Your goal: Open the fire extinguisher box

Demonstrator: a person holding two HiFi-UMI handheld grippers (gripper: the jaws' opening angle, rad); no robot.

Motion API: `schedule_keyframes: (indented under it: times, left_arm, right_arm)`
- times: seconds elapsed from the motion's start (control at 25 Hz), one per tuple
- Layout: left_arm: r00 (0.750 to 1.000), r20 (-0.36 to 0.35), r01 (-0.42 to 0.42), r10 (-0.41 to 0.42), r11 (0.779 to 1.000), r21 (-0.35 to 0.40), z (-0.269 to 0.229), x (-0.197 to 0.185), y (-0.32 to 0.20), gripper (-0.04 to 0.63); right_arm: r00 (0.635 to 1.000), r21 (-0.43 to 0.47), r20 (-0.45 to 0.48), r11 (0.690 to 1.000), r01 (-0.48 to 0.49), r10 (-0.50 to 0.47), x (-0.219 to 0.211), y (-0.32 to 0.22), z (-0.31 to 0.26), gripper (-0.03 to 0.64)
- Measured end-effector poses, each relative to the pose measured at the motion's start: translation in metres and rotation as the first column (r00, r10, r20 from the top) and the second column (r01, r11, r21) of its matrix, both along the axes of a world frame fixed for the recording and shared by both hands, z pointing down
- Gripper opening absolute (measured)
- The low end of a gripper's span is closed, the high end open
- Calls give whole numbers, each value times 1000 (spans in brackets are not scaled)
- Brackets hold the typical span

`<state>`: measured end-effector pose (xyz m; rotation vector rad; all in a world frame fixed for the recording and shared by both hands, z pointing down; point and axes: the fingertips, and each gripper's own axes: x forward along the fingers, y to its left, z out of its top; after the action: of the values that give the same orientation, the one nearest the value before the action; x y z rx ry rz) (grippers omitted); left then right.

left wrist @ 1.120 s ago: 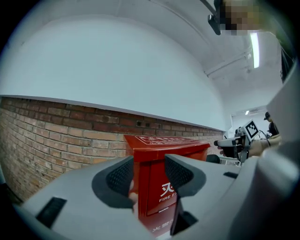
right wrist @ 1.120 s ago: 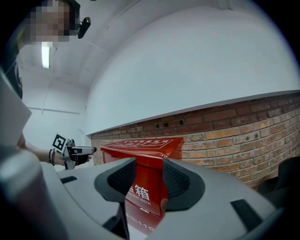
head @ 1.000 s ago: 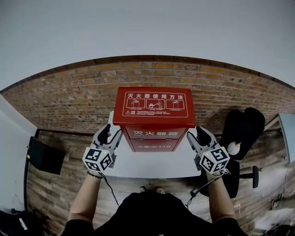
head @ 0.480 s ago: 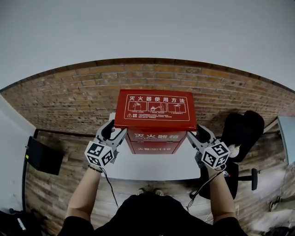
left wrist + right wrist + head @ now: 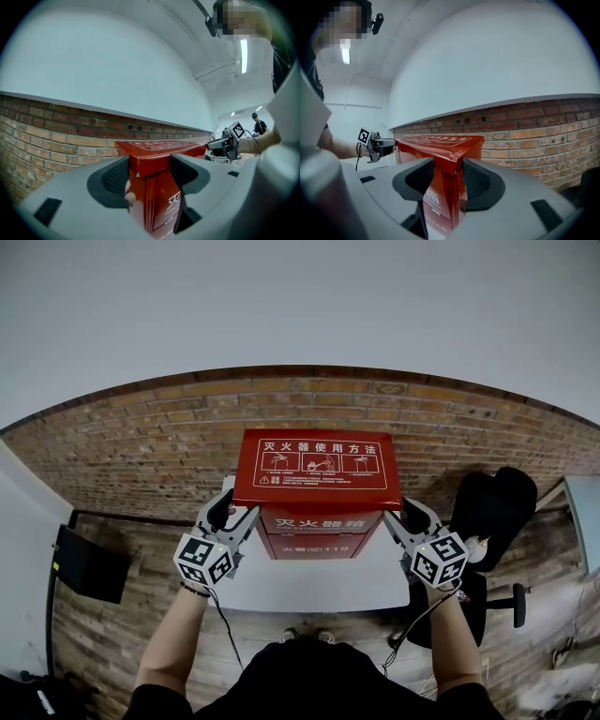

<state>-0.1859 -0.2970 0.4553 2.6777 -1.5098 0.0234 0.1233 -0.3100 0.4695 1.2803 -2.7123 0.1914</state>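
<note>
Left hand-held gripper (image 5: 232, 510) and right hand-held gripper (image 5: 401, 514) nearer in, jaws just closing, clamped on front corners of box lid (image 5: 317, 468).

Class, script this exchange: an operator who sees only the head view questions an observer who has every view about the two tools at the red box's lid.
Operator: Has the left tool got the lid?
Observer: The left tool has just been closing, with the lid front corner between its pads, which look pressed against it.
Operator: And the right tool?
Observer: The right tool has just been closing too, with the lid's other front corner filling the gap between its jaws.
</note>
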Motion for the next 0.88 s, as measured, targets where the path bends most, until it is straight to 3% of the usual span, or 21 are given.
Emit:
schedule_keyframes:
  times: [0.4,0.68,0.88]
  left_arm:
    - [1000,-21,-7,9,997,75,-73,-1,-19,322]
    - [994,-105,-25,38,992,126,-118,-8,-54,313]
    - [993,-119,-5,23,989,150,-138,-9,-80,313]
  right_arm:
    - [1000,111,15,994,4,-5,0,-19,-80,206]
    - [997,181,80,983,-11,-3,-1,-59,-130,206]
    - [994,211,108,977,-31,8,-3,-84,-149,206]
